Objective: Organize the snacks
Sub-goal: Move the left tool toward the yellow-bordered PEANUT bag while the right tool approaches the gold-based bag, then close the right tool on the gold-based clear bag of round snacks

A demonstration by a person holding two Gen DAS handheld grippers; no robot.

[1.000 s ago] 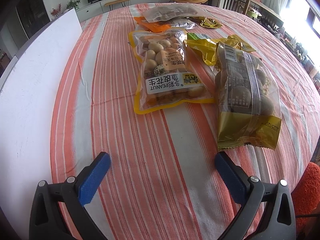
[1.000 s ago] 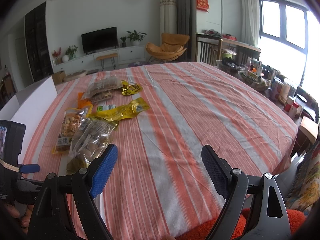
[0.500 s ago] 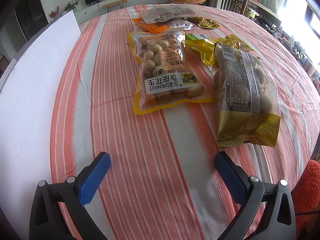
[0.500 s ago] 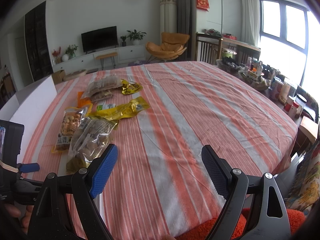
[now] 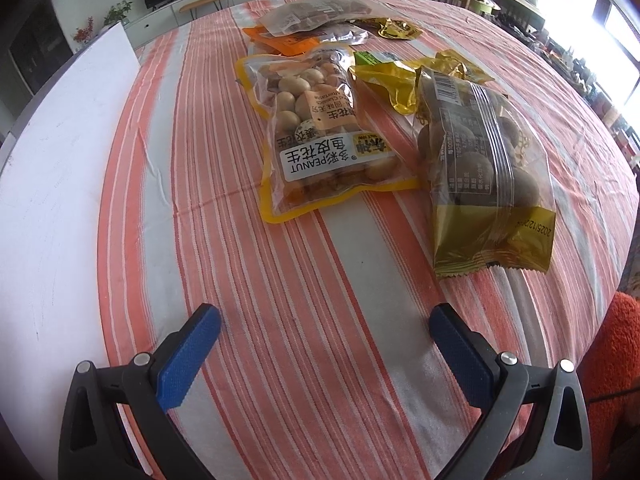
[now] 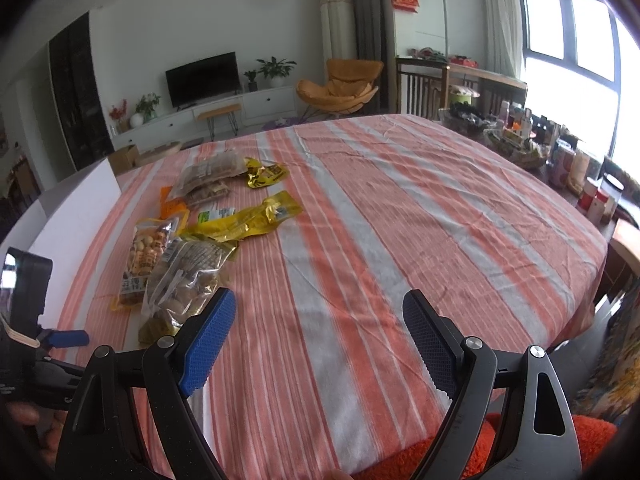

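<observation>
Several snack bags lie on a striped tablecloth. A yellow-edged peanut bag lies ahead of my left gripper, which is open and empty. A gold-ended clear bag of round snacks lies to its right, a crumpled yellow bag behind it, and clear and orange bags farther back. My right gripper is open and empty over bare cloth, to the right of the bags; the peanut bag and gold-ended bag show in its view.
A white board lies along the table's left side. An orange cushion is at the near right edge. Bottles and jars stand beyond the table's right side. The left gripper's body shows at the right wrist view's left edge.
The left gripper has moved slightly forward toward the peanut bag. The right gripper has barely moved. Both stay open.
</observation>
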